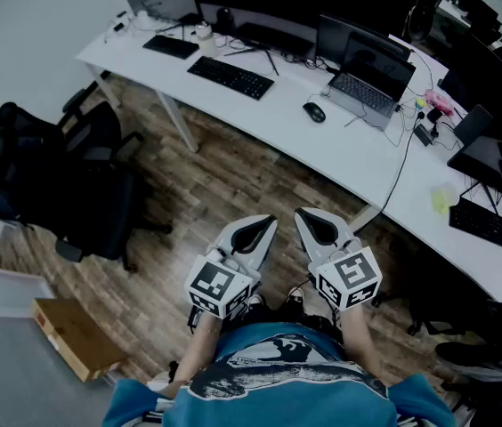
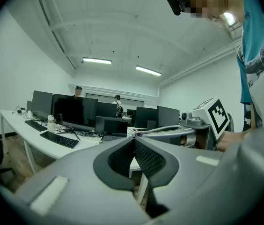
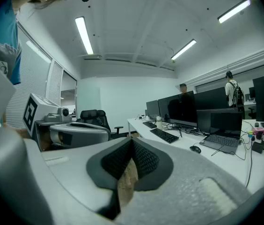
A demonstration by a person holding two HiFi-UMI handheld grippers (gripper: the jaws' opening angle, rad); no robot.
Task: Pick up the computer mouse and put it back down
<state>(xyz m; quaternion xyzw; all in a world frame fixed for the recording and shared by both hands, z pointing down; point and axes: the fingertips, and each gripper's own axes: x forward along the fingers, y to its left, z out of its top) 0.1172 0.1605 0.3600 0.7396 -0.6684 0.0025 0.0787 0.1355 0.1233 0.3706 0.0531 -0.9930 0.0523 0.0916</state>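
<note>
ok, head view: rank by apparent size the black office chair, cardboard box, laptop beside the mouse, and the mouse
1. Black office chair, clearly largest.
2. Cardboard box and laptop: look about alike, so not ranked.
3. Computer mouse, smallest.

I see a brown wood-plank floor (image 1: 224, 185) under a long white counter (image 1: 349, 154) that runs diagonally across the head view. A black keyboard (image 1: 230, 76), an open dark laptop (image 1: 371, 83) and a row of black monitors (image 2: 73, 111) stand on it. A black swivel office chair (image 1: 64, 181) sits on the floor off the counter's left end, and a flat brown cardboard box (image 1: 77, 336) lies near the lower left. I make out plain white walls (image 3: 122, 100), a white ceiling (image 2: 122, 27) and long fluorescent strip lights (image 2: 97, 61), all lit.
</note>
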